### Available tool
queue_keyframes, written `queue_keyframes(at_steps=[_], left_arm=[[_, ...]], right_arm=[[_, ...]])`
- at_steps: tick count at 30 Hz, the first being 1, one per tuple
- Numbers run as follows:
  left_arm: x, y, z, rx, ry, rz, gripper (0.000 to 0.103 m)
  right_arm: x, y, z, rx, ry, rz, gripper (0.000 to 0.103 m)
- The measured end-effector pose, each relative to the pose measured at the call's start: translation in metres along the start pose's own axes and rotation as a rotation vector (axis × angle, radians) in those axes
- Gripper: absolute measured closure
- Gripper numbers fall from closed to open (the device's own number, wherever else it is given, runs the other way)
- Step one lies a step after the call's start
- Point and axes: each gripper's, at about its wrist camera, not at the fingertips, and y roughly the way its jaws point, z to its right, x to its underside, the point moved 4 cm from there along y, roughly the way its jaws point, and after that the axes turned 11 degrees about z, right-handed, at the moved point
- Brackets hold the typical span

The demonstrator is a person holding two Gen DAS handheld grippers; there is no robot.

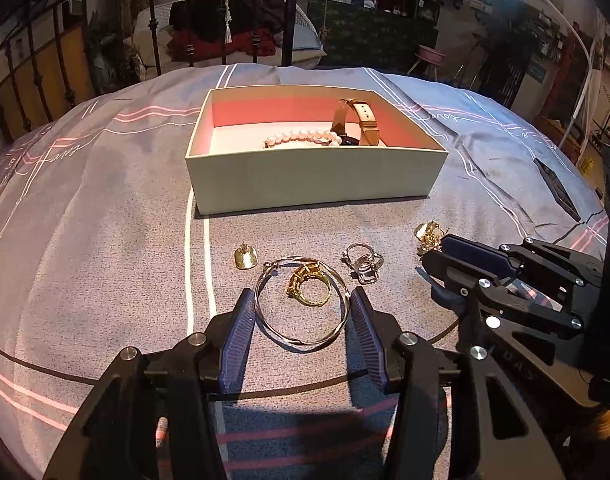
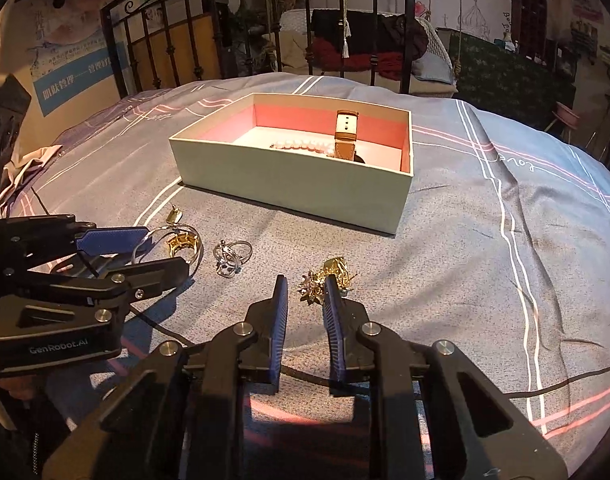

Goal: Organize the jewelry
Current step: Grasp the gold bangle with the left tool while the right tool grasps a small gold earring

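Note:
A pale box (image 1: 317,184) with a pink lining holds a pearl bracelet (image 1: 305,137) and a tan-strapped watch (image 1: 363,122). On the grey bedspread in front lie a gold earring (image 1: 246,258), a silver bangle (image 1: 303,304) with a gold ring (image 1: 309,286) inside it, a silver ring (image 1: 363,264) and a gold brooch cluster (image 2: 325,278). My left gripper (image 1: 301,300) is open, its pads on either side of the bangle. My right gripper (image 2: 305,286) is open with its tips at the gold brooch cluster, the right pad touching it.
The bedspread (image 2: 485,260) covers a rounded surface that falls away at the edges. A black iron bed frame (image 2: 265,20) stands behind the box. A dark flat object (image 1: 555,188) lies at the right.

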Motion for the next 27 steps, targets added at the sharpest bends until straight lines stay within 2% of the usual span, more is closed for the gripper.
queue_keyframes(at_steps=[3, 15, 27], left_arm=[[-0.001, -0.002, 0.000, 0.002, 0.001, 0.003, 0.055], [-0.013, -0.016, 0.004, 0.005, 0.011, 0.046, 0.055], [-0.022, -0.022, 0.005, 0.010, 0.018, 0.069, 0.055]], right_arm=[[-0.001, 0.000, 0.003, -0.009, 0.013, 0.005, 0.095], [-0.013, -0.017, 0.001, -0.022, 0.011, 0.065, 0.098], [-0.025, -0.020, 0.002, -0.023, 0.012, 0.085, 0.099]])
